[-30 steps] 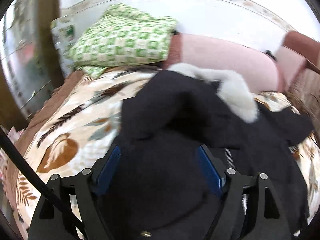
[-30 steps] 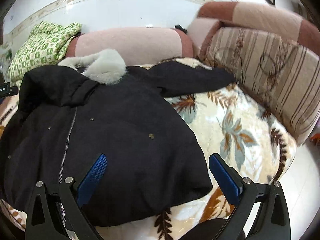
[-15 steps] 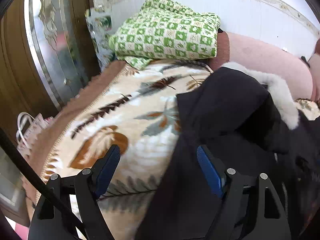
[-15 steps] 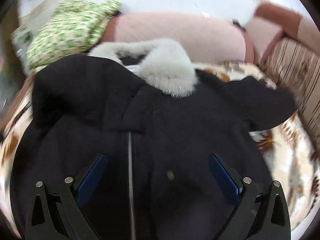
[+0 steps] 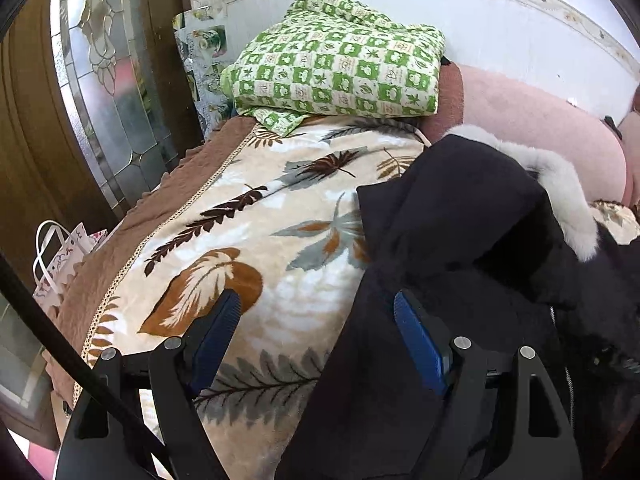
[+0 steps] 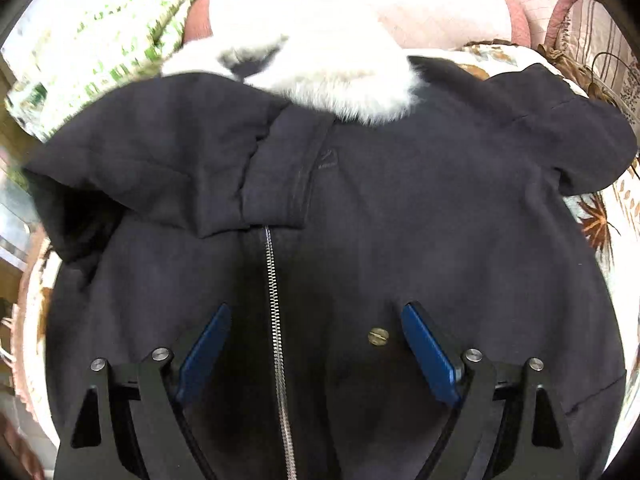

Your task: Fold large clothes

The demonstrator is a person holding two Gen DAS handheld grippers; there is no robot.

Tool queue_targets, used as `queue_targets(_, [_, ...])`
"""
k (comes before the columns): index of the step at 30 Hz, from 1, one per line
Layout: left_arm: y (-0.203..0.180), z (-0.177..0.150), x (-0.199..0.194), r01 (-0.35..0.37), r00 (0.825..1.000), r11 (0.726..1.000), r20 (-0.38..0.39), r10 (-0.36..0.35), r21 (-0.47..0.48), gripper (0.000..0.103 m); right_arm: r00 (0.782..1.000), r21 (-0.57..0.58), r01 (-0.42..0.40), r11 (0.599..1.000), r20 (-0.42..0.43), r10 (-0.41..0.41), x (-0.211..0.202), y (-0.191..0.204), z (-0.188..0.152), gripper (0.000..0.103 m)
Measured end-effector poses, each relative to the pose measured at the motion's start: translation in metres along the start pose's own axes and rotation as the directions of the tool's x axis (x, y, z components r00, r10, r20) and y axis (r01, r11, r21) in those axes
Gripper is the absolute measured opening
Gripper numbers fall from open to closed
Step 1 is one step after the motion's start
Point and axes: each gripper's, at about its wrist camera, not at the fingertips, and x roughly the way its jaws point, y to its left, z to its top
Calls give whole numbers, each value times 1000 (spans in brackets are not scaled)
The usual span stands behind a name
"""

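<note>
A large black coat with a white fur collar and a silver front zipper lies spread on a leaf-patterned blanket. Its left sleeve is folded over the chest. My right gripper is open, low over the coat's front, its fingers either side of the zipper and a brass snap. My left gripper is open above the coat's left edge, one finger over the blanket and one over the coat. Neither holds anything.
A folded green checked quilt lies at the head of the bed against a pink bolster. A glass-panelled wooden door and a paper bag stand left of the bed. Striped sofa cushions are at the right.
My left gripper has swung left, from over the coat's middle to its left edge. My right gripper has moved left and closer, from the coat's right hem to over the zipper.
</note>
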Motion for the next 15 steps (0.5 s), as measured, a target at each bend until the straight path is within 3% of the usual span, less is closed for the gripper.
queue_targets(7, [-5,-2,11,21,999,999,-31,-22,-35,78,998,-4,6,1000,61,-5,-16,-33,0,90])
queue_targets(12, [-6,-2,12,14,1000,999,-19,-15,-42,78,1000,14,-3,1000,13,3,21,-41,10,91])
queue_targets(15, [-6,-2,15,9,1000,999,-19,-10,-43,78,999,-9,-49,999,1,49,33,-29,13,91])
